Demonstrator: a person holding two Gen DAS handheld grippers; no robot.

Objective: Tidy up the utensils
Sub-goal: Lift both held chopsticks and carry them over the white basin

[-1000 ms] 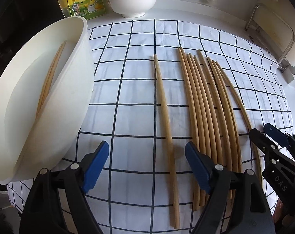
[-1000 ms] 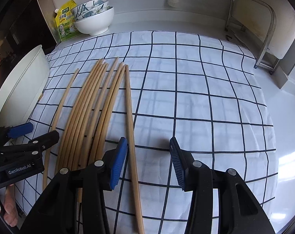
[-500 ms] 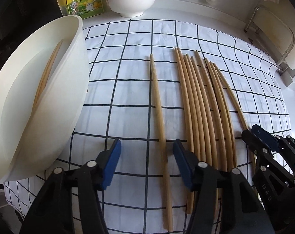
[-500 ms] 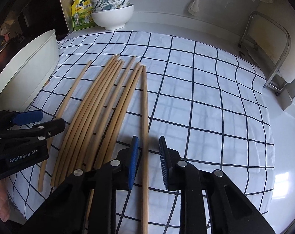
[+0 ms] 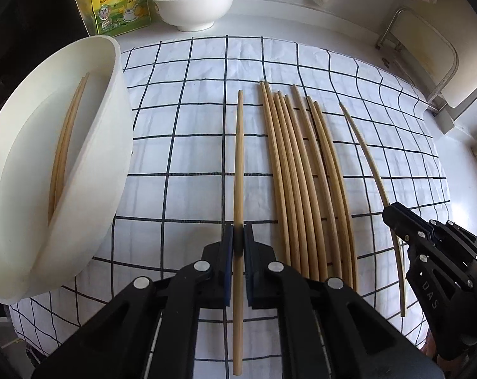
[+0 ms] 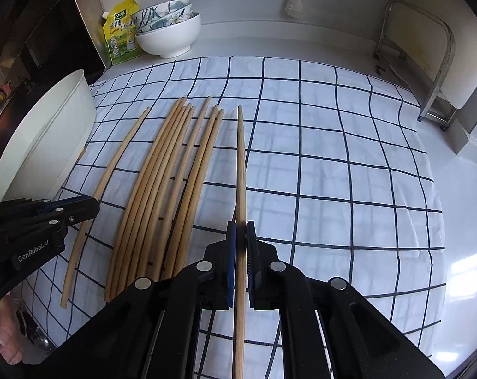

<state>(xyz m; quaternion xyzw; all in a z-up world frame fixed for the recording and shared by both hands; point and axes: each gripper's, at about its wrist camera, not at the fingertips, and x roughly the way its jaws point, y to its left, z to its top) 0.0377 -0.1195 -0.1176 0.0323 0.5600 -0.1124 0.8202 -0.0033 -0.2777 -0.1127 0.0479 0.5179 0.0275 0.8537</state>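
Left wrist view, left to right: tub (image 5: 90,164) left of the jaws, two chopsticks (image 5: 64,145) inside. Left gripper (image 5: 238,243) clamped on a single chopstick (image 5: 238,164), grip near its thick end. Bundle (image 5: 304,183) just right of the jaws. Right gripper (image 6: 241,230) clamped on another chopstick (image 6: 241,164), bundle to its left. Risk: long overhang ahead of each grip; stick may pivot or slip when lifted, or snag the bundle.

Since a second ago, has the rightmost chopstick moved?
Yes. The rightmost chopstick lay against the bundle; now it sits apart from it, shifted right, clamped in the right gripper.
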